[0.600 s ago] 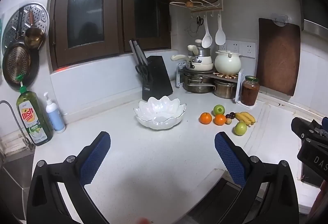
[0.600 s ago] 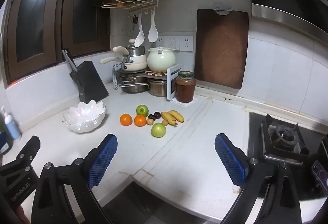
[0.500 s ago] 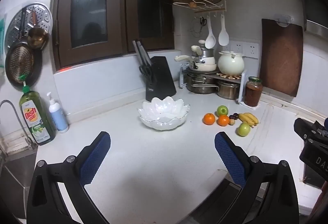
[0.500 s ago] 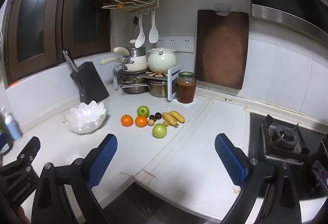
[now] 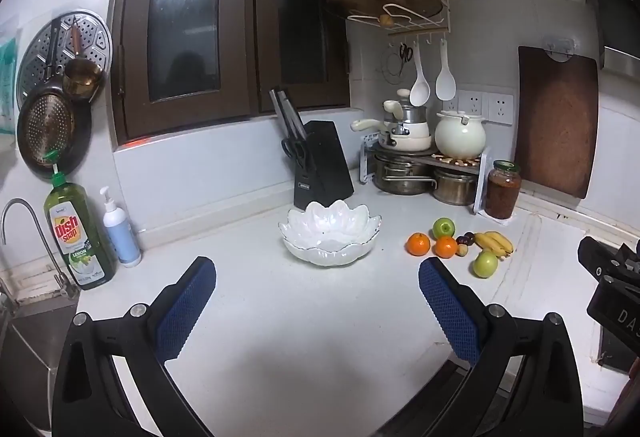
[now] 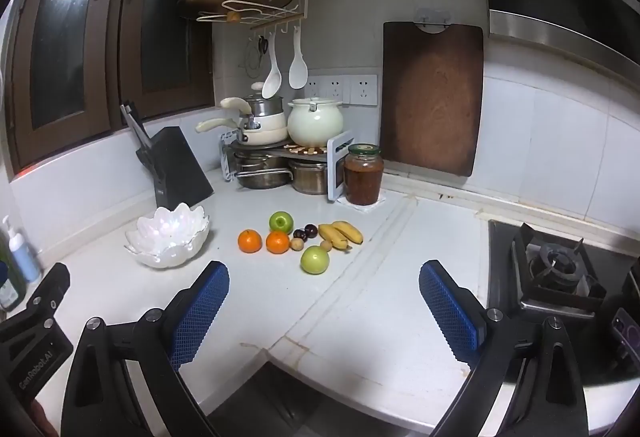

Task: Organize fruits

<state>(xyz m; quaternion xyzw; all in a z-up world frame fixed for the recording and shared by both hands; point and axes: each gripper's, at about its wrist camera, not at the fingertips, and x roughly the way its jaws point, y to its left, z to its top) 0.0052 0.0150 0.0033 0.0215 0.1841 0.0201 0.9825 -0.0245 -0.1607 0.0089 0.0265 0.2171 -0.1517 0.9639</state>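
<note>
An empty white petal-shaped bowl [image 5: 330,235] sits on the white counter; it also shows in the right wrist view [image 6: 168,235]. To its right lie two oranges [image 6: 249,241] [image 6: 277,241], a green apple [image 6: 281,221], a second green apple [image 6: 315,259], bananas [image 6: 341,233], dark plums [image 6: 306,231] and small brown fruits [image 6: 296,245]. The fruit also shows in the left wrist view, with an orange [image 5: 418,243] nearest the bowl. My left gripper [image 5: 316,301] is open and empty, short of the bowl. My right gripper [image 6: 324,301] is open and empty, short of the fruit.
A black knife block [image 5: 322,165] stands behind the bowl. A pot rack [image 6: 276,157] and a jar [image 6: 363,175] fill the corner. A cutting board [image 6: 432,97] leans on the wall. Dish soap [image 5: 78,233] and a sink are at the left, a gas stove [image 6: 560,269] at the right.
Both grippers have moved a little forward toward the counter; the bowl and fruit appear slightly nearer and shifted right in the left wrist view. Both stay open.
</note>
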